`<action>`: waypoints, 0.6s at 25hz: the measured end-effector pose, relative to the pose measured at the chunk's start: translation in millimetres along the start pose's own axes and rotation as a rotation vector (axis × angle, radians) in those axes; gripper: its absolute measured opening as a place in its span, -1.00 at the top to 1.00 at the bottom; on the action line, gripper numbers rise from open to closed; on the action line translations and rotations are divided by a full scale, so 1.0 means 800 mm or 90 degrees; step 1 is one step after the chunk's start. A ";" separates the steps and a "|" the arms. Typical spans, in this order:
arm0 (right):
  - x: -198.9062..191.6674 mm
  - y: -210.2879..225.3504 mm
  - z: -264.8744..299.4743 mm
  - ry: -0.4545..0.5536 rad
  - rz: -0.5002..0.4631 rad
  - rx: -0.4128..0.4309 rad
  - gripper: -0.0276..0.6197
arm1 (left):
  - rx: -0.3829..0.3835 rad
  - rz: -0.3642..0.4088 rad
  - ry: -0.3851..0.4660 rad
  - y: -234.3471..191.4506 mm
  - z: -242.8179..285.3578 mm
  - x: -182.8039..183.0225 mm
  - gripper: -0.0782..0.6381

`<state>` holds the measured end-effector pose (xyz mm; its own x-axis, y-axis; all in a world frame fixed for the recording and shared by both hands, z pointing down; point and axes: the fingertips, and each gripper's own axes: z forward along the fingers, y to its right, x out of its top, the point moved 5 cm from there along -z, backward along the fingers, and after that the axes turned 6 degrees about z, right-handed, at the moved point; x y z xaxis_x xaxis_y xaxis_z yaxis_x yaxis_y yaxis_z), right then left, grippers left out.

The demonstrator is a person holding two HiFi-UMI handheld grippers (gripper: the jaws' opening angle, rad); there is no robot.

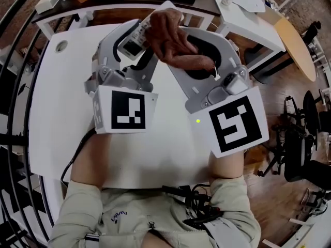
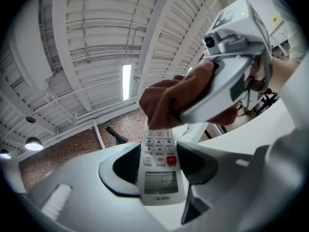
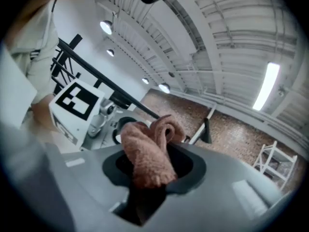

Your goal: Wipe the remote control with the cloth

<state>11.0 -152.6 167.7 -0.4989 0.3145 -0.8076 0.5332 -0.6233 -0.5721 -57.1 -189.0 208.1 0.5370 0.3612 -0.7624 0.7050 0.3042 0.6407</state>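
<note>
Holding the remote control (image 2: pixel 159 175) by its screen end above the white table (image 1: pixel 62 138), the left gripper (image 1: pixel 133 41) had its jaws about halfway apart, pads on the remote's two edges. Further out, the right gripper (image 3: pixel 150 170) was pinched narrow on a bunched brown cloth (image 3: pixel 147 149), which lay over the far, button end. Risks as I judged them: hard rubbing that far from the grip could lever the remote out of the pads and drop it, or the loose cloth fold could slip free.

Reddish-brown cloth (image 3: pixel 145 158), white remote control (image 2: pixel 158 178)
</note>
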 end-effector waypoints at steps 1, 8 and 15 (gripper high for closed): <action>0.002 0.010 -0.002 0.005 -0.014 -0.052 0.54 | 0.000 0.003 0.000 0.000 0.000 -0.001 0.11; -0.013 0.039 -0.020 -0.040 -0.102 -0.241 0.54 | -0.007 0.039 0.005 0.027 -0.002 0.014 0.11; -0.017 0.015 -0.006 -0.074 -0.118 -0.167 0.55 | -0.010 0.058 0.000 0.033 0.000 0.016 0.11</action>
<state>27.4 -161.2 171.0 -0.6703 0.3115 -0.6735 0.5765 -0.3528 -0.7370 -31.5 -176.1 215.2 0.5982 0.3886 -0.7009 0.6460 0.2838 0.7087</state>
